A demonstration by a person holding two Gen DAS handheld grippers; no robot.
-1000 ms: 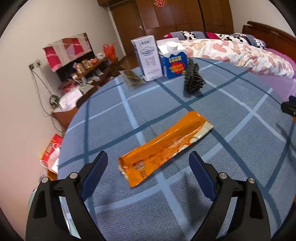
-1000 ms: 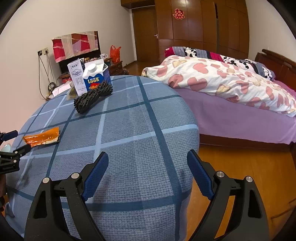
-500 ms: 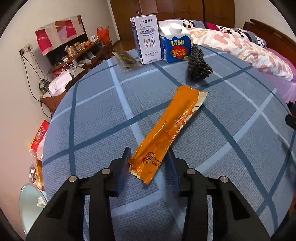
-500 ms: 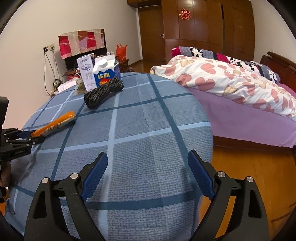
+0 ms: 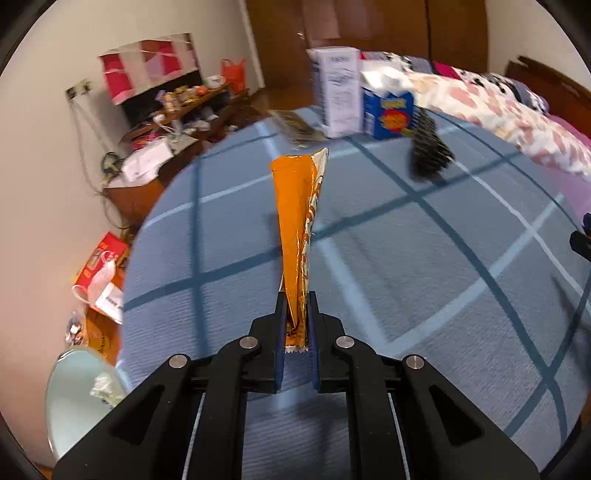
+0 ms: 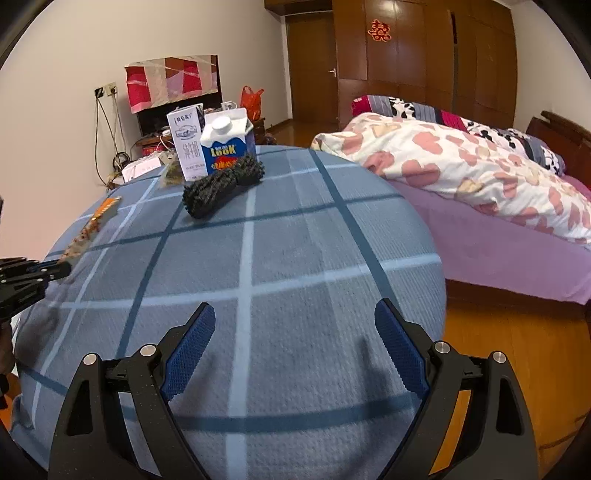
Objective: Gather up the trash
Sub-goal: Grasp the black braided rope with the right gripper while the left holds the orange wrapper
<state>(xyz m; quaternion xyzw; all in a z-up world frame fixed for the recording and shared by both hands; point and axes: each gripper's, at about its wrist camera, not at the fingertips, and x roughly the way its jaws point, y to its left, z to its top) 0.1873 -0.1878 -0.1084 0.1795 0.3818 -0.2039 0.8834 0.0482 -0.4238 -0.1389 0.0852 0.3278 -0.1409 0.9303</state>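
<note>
Orange wrapper (image 5: pixel 295 229) now pinched in left claw (image 5: pixel 295 321), previously open.

Even indoor light, soft shadows, fisheye-bent edges (left view motion-blurred)

You are looking at few readable words. The blue carton (image 6: pixel 229 147) is showing "LOOK" in yellow letters on its front, with red print below too small to read. The white carton (image 6: pixel 188 142) beside it is carrying Chinese characters and a small line of digits, not legible. A red double-happiness sign (image 6: pixel 379 30) is hanging on the wardrobe door (image 6: pixel 406 55).
</note>
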